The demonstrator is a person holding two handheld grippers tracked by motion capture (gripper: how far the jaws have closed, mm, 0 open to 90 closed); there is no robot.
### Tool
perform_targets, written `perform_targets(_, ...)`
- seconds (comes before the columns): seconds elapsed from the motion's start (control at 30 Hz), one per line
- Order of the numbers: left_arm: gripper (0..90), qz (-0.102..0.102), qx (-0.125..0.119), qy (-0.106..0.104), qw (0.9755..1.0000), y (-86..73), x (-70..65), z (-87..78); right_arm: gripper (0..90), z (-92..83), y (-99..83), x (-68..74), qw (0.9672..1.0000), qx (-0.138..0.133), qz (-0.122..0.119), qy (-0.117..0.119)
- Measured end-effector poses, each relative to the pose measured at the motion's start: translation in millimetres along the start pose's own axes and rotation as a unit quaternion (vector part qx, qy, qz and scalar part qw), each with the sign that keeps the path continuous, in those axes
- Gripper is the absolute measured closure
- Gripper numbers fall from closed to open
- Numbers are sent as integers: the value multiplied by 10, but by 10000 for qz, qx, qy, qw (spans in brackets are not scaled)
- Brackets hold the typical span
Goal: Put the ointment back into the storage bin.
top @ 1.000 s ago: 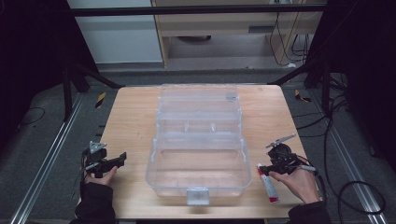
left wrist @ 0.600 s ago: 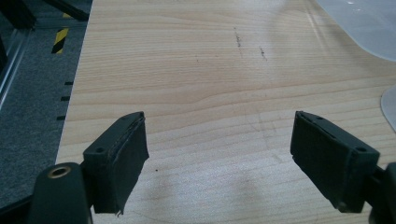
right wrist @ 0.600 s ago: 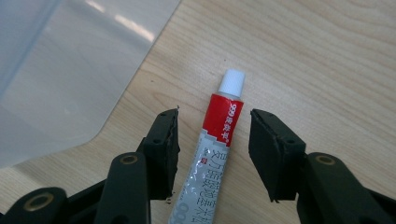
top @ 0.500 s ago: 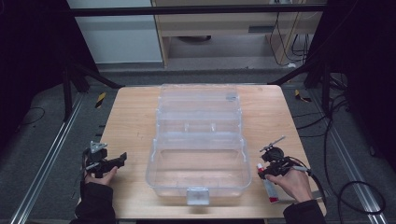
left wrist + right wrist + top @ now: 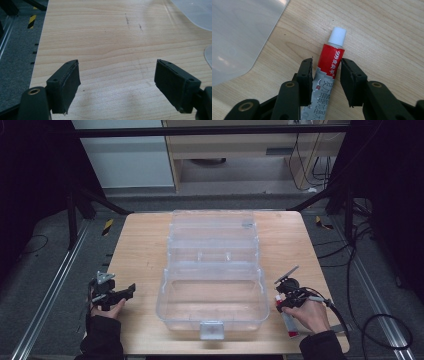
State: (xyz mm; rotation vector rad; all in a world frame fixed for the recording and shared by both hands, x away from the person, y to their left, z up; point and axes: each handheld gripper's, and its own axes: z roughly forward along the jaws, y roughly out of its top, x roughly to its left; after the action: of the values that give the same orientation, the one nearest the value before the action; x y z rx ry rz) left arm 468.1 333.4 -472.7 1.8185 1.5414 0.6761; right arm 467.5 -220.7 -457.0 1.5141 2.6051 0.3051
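We see our right claw [image 5: 325, 75] low on the desk [image 5: 140, 250] at about four o'clock, jaws narrowed around a red-and-grey ointment tube [image 5: 329, 72] lying flat, white cap pointing away. Our left claw [image 5: 116, 85] gapes wide over bare wood at eight o'clock. The clear open box [image 5: 212, 275] sits centre.

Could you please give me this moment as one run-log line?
left gripper: open, over bare wooden table | right gripper: jaws straddling red-and-silver tube with white cap | clear plastic box: open
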Motion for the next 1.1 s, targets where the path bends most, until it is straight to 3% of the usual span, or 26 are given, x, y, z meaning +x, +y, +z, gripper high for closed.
perform_targets(0.3,207,17,8,-6,10000,0,-3,3,650,77,45,14,9997,221,-32,-21)
perform_targets(0.7,210,32,9,20,10000,4,-10,-1,699,48,45,3,9997,227,-74,12)
perform_targets(0.9,211,49,18,21,10000,5,-15,0,702,-64,7,-61,9999,-30,-128,103)
perform_targets(1.1,211,58,34,27,10000,8,-21,9,703,-211,-43,-114,9990,-355,10,262)
